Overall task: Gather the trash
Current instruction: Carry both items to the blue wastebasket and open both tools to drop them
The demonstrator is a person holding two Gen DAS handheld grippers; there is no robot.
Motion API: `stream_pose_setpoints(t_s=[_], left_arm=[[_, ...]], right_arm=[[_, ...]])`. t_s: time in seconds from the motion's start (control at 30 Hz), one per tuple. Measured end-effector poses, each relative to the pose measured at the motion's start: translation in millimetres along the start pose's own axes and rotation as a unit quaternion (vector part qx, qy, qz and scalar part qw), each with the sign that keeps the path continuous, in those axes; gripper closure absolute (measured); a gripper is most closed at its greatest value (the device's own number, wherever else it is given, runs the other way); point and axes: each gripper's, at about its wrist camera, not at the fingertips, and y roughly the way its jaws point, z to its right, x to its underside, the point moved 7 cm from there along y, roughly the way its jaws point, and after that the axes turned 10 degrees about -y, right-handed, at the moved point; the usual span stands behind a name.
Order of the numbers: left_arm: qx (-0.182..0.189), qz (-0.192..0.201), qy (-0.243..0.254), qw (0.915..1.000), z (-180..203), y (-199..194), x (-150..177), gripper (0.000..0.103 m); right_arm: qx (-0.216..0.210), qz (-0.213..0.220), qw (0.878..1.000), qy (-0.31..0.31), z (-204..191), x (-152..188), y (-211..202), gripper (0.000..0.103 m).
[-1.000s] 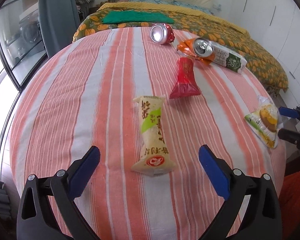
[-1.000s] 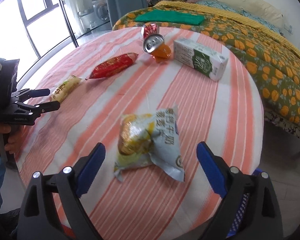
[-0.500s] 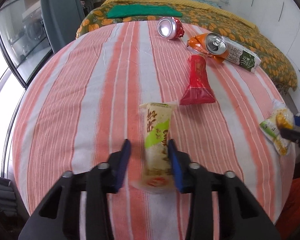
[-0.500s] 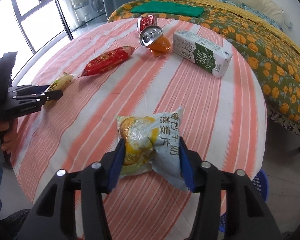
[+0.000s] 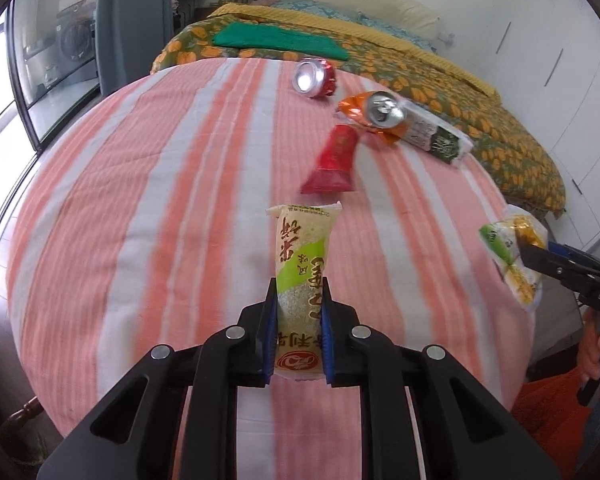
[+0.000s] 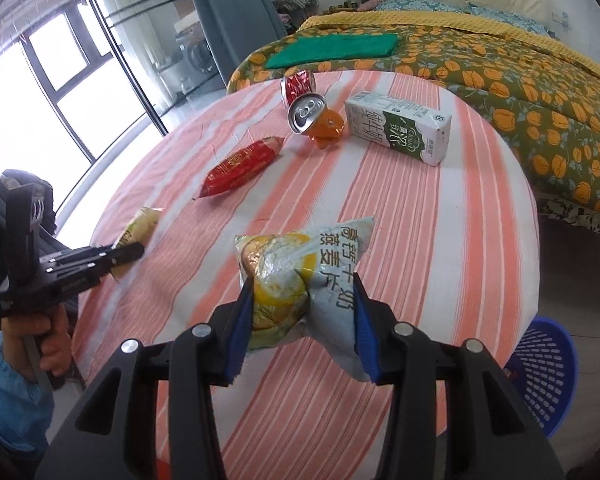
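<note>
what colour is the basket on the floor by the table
Blue, with a perforated wall: the laundry-style basket shows best in the right wrist view.

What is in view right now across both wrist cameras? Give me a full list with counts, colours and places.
rice cracker packet: 1, beige with green band, held in the left gripper
oat packet: 1, yellow and pale grey, held in the right gripper
red snack packet: 1, red, mid table
orange can: 1, orange, on its side beside the carton
red can: 1, red, far edge of the table
milk carton: 1, white and green, lying flat at the far right of the table
striped tablecloth: 1, pink and white, covering the round table
basket: 1, blue, on the floor to the right of the table
green cloth: 1, folded on the bed
left gripper: 1, black with blue pads, shut
right gripper: 1, black with blue pads, shut
</note>
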Motion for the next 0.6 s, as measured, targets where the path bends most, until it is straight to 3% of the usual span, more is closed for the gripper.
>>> stream_pose_setpoints(t_s=[0.23, 0.43, 0.6], left_arm=[[0.049, 0.003, 0.035, 0.9982, 72.7, -6.6, 0.5, 0.087], [0.098, -0.013, 0.071, 0.9925, 153.8, 0.0, 9.1, 0.087], [0.143, -0.042, 0.114, 0.9823, 240.4, 15.6, 31.5, 0.087]], right_arm=[[-0.006, 0.026, 0.999, 0.041, 33.1, 12.8, -29.4, 0.059], [0.044, 0.043, 0.994, 0.091, 106.6, 45.3, -73.0, 0.059], [0.097, 0.034, 0.986, 0.128, 172.9, 78.5, -100.4, 0.059]])
